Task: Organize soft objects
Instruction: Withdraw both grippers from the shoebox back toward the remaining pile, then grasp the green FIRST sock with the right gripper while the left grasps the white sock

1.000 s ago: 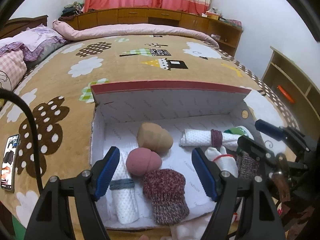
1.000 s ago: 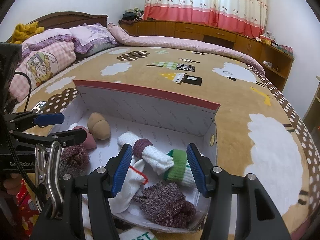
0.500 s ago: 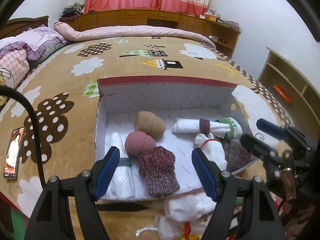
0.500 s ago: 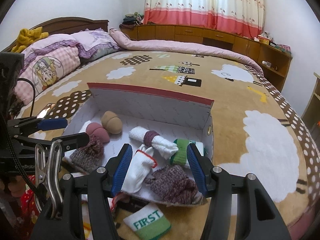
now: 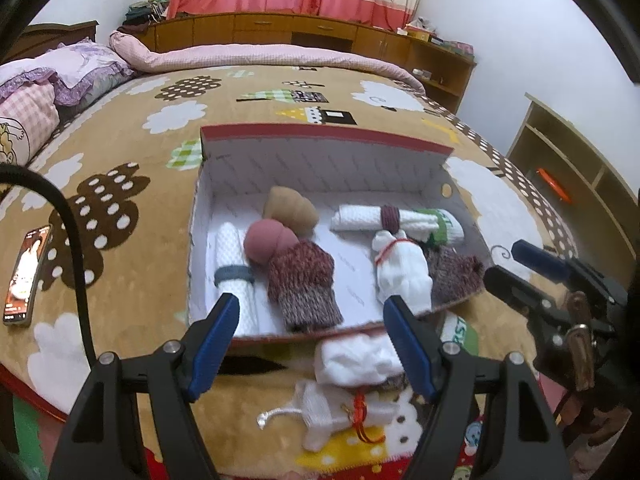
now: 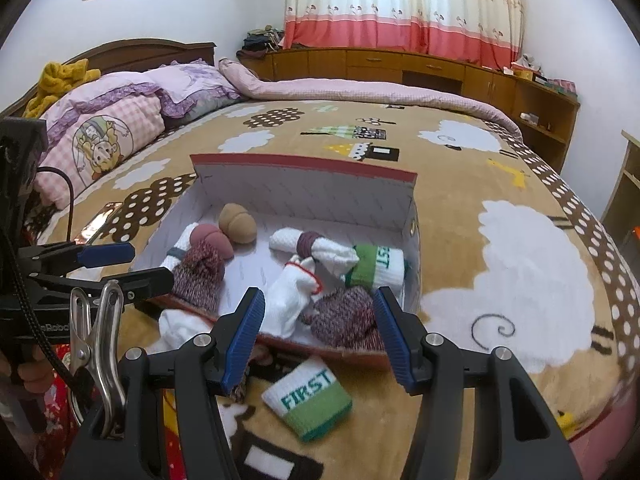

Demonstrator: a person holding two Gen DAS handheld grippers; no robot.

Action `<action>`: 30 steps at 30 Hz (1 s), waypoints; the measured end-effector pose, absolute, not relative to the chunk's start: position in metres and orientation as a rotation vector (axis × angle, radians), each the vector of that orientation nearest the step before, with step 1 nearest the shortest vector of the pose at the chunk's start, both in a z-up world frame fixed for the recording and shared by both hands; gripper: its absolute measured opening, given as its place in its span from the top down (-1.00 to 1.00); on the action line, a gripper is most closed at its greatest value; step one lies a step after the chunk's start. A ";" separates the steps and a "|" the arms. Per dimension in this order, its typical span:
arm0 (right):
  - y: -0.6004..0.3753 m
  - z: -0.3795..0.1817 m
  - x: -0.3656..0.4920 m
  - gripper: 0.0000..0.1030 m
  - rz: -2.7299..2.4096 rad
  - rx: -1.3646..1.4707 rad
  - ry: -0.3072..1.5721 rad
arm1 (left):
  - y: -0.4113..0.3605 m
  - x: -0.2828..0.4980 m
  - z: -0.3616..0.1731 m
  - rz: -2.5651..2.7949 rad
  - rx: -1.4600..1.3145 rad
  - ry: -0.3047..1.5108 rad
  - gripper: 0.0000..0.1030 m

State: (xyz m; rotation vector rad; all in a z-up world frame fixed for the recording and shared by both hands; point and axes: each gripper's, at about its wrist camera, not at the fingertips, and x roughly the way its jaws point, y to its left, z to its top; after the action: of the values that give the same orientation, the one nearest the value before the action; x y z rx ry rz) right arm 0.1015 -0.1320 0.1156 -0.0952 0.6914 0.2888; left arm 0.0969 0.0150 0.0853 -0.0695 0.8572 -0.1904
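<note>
A white box with a red rim (image 5: 320,136) (image 6: 304,162) lies on the bed and holds several rolled socks: tan (image 5: 290,210), pink (image 5: 266,240), maroon knit (image 5: 304,284), white rolls (image 5: 236,276) and a green-white "FIRST" sock (image 6: 376,266). Outside its near edge lie white socks (image 5: 352,360) (image 5: 336,412) and a second "FIRST" sock (image 6: 308,400). My left gripper (image 5: 310,344) is open and empty above the box's near edge. My right gripper (image 6: 318,334) is open and empty, over the box's near right corner.
A phone (image 5: 26,276) lies on the brown patterned blanket (image 6: 520,240) left of the box. Pillows (image 6: 104,136) are at the far left. Wooden cabinets (image 6: 400,66) line the far wall and a shelf unit (image 5: 580,176) stands to the right.
Both grippers have pulled back and up from the box. The loose socks in front of the box have come into view. Both stay open.
</note>
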 end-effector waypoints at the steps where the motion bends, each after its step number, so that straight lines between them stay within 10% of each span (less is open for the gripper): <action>1: -0.133 0.115 0.100 -0.12 0.287 -0.095 0.693 | 0.014 0.094 0.085 -0.194 -0.070 0.859 -0.52; 30: -0.170 0.069 0.065 -0.12 0.247 -0.032 0.791 | -0.021 0.104 0.035 -0.237 -0.120 0.999 -0.52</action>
State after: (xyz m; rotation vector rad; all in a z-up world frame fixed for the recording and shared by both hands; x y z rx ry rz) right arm 0.0646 -0.1699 0.0688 -0.0324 0.7914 0.2467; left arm 0.1044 -0.0207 0.0347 -0.1200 0.9992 -0.2372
